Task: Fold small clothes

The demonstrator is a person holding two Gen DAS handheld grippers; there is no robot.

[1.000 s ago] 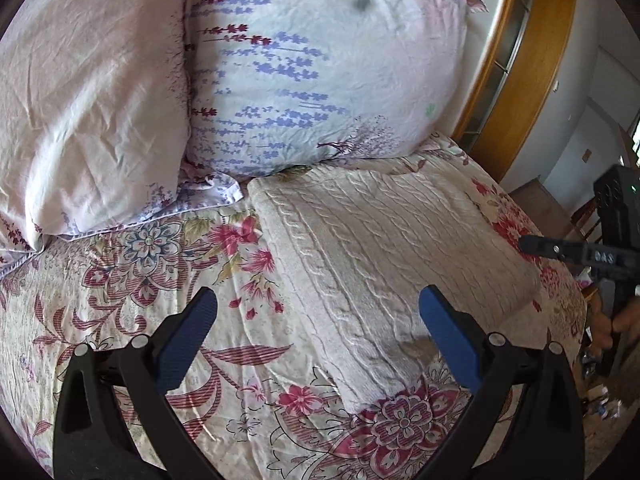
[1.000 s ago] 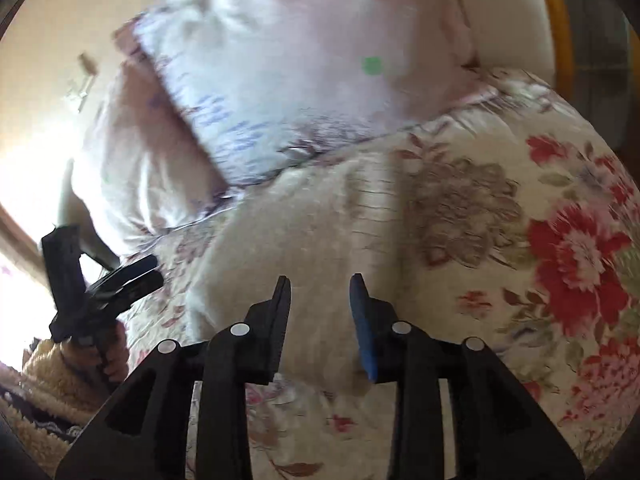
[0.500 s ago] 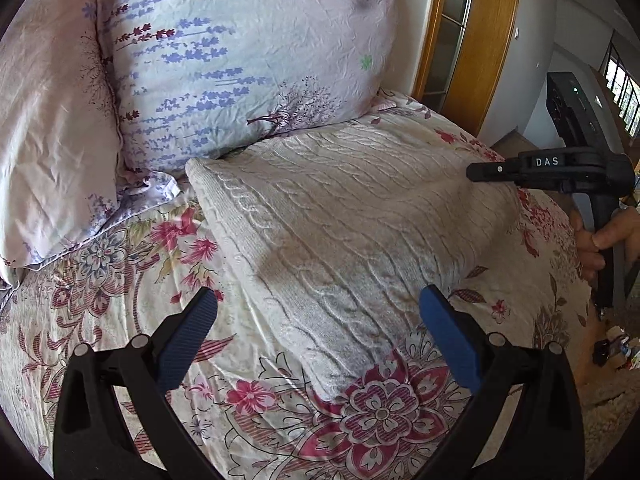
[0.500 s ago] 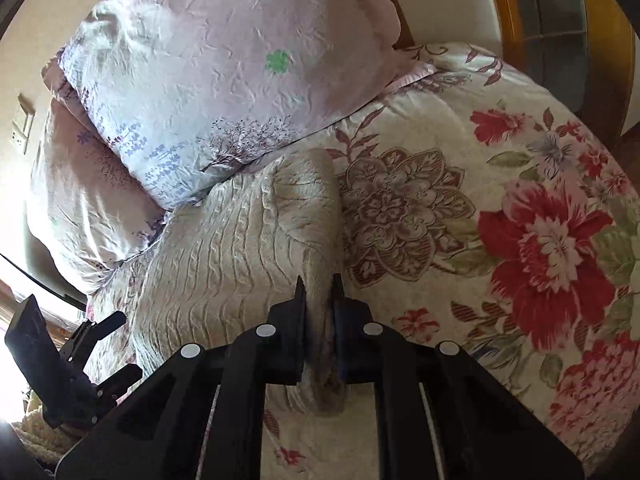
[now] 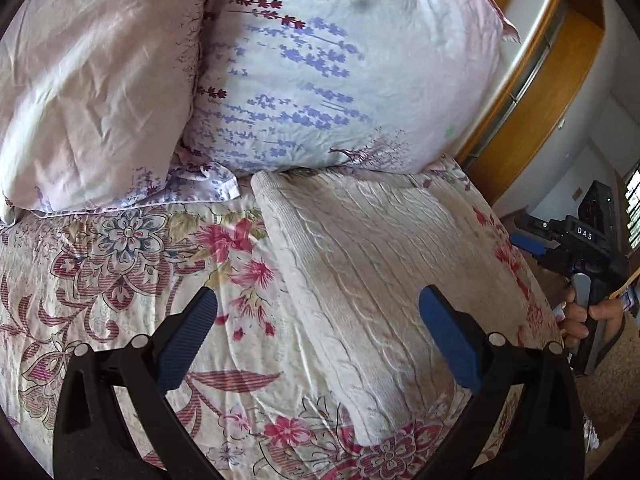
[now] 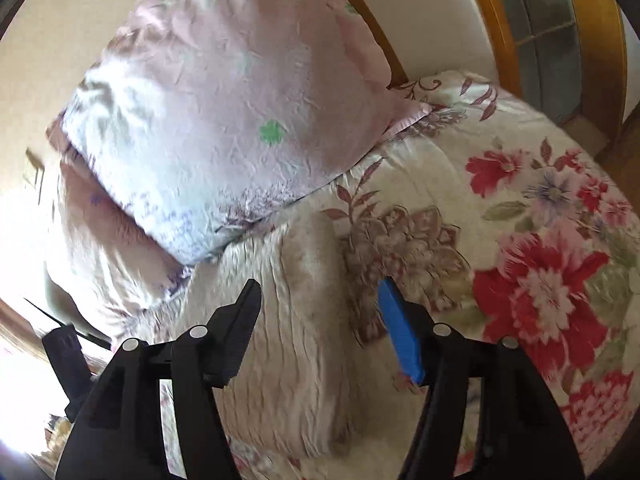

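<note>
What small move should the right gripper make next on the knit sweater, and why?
Probably draw the right gripper back clear: its jaws stand open astride the cream cable-knit sweater's folded edge, holding nothing. The sweater already lies as a neat rectangle on the floral bedspread, and the left gripper is open too.

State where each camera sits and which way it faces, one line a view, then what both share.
Left wrist: on the left tool, facing the pillows over the folded cream knit; shows its own open fingers, plus the right tool and hand.
Right wrist: on the right tool, facing the knit's right edge and a pillow; own open fingers show.
Shared: knit, pillows, floral bedspread.
</note>
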